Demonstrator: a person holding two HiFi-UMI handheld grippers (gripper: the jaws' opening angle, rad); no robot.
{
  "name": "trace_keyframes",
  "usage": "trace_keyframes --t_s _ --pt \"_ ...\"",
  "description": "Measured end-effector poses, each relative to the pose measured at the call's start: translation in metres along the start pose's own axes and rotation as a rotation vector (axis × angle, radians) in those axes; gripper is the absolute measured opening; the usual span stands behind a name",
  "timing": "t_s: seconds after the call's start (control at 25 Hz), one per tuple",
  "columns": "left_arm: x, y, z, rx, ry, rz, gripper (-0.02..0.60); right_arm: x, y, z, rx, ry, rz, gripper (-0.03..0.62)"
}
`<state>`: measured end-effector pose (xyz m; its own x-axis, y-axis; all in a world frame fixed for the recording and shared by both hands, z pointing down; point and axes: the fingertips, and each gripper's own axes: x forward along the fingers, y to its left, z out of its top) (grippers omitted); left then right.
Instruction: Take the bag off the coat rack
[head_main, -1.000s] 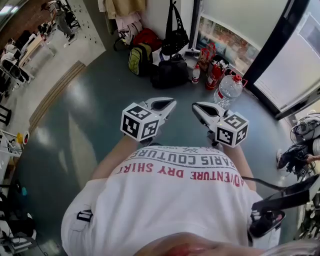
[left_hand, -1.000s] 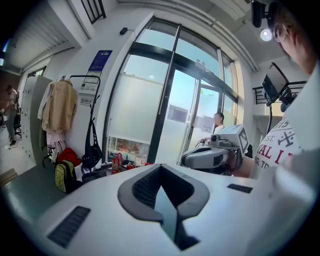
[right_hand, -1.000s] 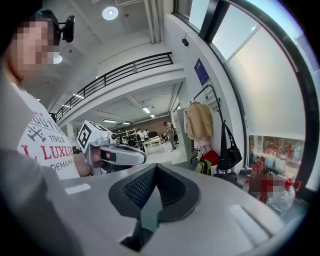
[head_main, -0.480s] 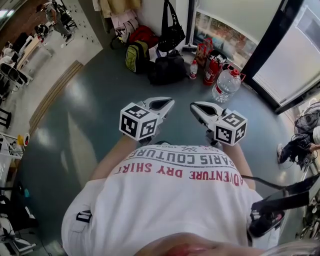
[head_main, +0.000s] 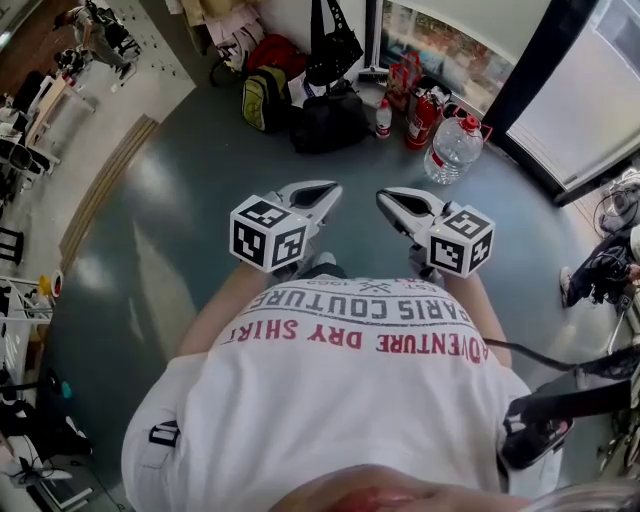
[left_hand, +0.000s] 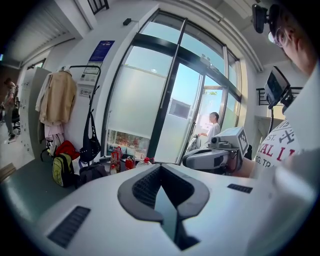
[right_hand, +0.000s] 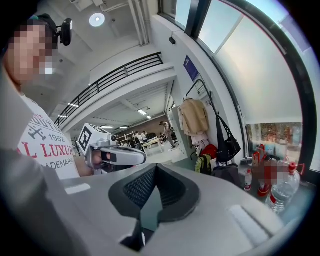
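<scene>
Item: black long-strapped handbag (head_main: 333, 52), hanging by its straps from the black tubular metal coat rack (left_hand: 84, 67) against the white wall (left_hand: 65, 45), at the far edge of the grey-green floor (head_main: 200, 230); untouched and well apart from both tools. On the same rack: a beige cloth coat (left_hand: 56, 97). Beneath, along the floor's far edge: a green-and-black backpack (head_main: 262, 98), a black duffel bag (head_main: 325, 122) and a clear plastic water bottle with a red cap (head_main: 452, 150). Left tool (head_main: 328, 188): jaws pressed together, nothing between them. Right tool (head_main: 386, 198): likewise pressed together, empty. Both are carried side by side before the person's white printed T-shirt (head_main: 340, 400), aimed toward the rack, presumably in approach, with no grasp yet prepared. The head view shows the bare floor left to cross but crops the rack's top. The two tool views show the upper bar from which the straps hang.
</scene>
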<state>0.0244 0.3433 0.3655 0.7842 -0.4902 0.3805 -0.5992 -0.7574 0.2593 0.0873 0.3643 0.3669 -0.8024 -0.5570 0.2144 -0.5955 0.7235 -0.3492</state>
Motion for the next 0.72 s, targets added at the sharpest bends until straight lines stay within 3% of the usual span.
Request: trace_keyframes --t_s 0.32,0.52,0.72 --pt "0.044 0.098 0.009 -0.049 -0.003 -0.002 0.002 0.084 -0.072 0.011 0.034 0.027 0.006 0.002" --pt "0.089 0.21 0.033 -0.094 0.009 -0.001 0.002 0.176 -0.146 0.037 0.058 0.057 0.008 0.002" --pt "0.129 0.351 0.08 -0.117 0.029 0.009 0.002 0.288 -0.236 0.087 0.087 0.078 -0.02 0.002"
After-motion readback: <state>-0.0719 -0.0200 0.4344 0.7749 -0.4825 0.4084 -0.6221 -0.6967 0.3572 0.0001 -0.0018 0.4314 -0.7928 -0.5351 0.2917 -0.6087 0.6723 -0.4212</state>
